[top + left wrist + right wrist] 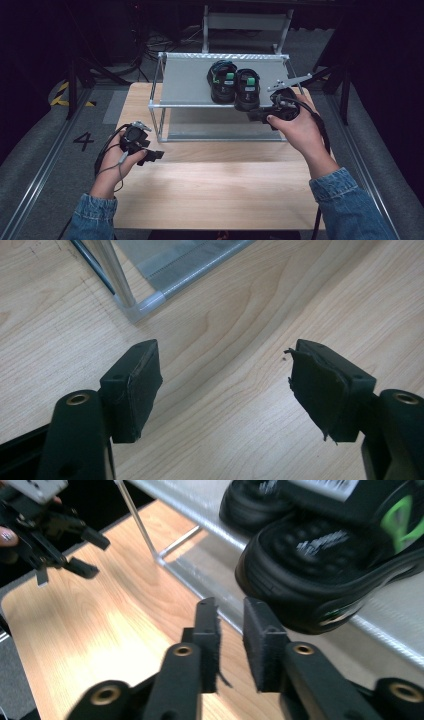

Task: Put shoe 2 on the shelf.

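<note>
Two black sandals with green marks stand side by side on the top shelf of a metal rack (185, 75): the left sandal (222, 80) and the right sandal (247, 89), whose toe juts over the shelf's front edge. My right gripper (255, 116) is just below and in front of that toe. In the right gripper view its jaws (231, 640) stand a narrow gap apart with nothing between them, and the right sandal (320, 565) hangs close above. My left gripper (157, 155) rests over the table left of the rack, its jaws (225, 390) wide open and empty.
The rack stands at the far half of the wooden table (215, 190), and its near left leg (117, 275) is close ahead of the left gripper. The lower shelf (220, 131) lies under the sandals. My left gripper (95, 555) is also in the right gripper view.
</note>
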A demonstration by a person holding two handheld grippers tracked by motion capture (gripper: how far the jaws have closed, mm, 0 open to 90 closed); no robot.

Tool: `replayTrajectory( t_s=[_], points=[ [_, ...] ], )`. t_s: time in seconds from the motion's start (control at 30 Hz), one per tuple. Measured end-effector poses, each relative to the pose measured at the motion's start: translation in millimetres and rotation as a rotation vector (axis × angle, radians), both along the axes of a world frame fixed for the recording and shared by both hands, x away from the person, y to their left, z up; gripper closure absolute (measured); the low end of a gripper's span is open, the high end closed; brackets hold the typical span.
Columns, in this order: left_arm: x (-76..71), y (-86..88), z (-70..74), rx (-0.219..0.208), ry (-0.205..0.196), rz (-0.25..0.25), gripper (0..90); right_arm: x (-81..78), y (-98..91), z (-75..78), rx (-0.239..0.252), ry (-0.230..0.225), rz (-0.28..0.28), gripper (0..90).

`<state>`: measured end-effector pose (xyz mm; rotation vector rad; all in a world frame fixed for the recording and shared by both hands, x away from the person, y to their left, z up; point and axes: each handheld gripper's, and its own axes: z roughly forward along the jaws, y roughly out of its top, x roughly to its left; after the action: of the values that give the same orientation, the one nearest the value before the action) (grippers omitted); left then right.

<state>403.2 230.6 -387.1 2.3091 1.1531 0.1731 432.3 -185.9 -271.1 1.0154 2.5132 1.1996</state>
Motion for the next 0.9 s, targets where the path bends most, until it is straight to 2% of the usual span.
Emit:
replayTrajectory(
  t_s=[0.27,0.53,0.9],
  points=[
    [-1.0,2.8,0.3,-0.003,-0.002,0.007,29.0,9.4,-0.4,-7.7,-0.008,-0.017,-0.020,90.0],
    [-0.9,3.9,-1.0,-0.008,-0.001,0.016,29.0,18.5,-2.7,-8.5,0.024,-0.029,-0.036,90.0],
    [0.5,4.1,-1.5,-0.004,0.006,0.010,29.0,34.0,-5.1,-13.0,0.019,-0.038,-0.081,90.0]
  ],
)
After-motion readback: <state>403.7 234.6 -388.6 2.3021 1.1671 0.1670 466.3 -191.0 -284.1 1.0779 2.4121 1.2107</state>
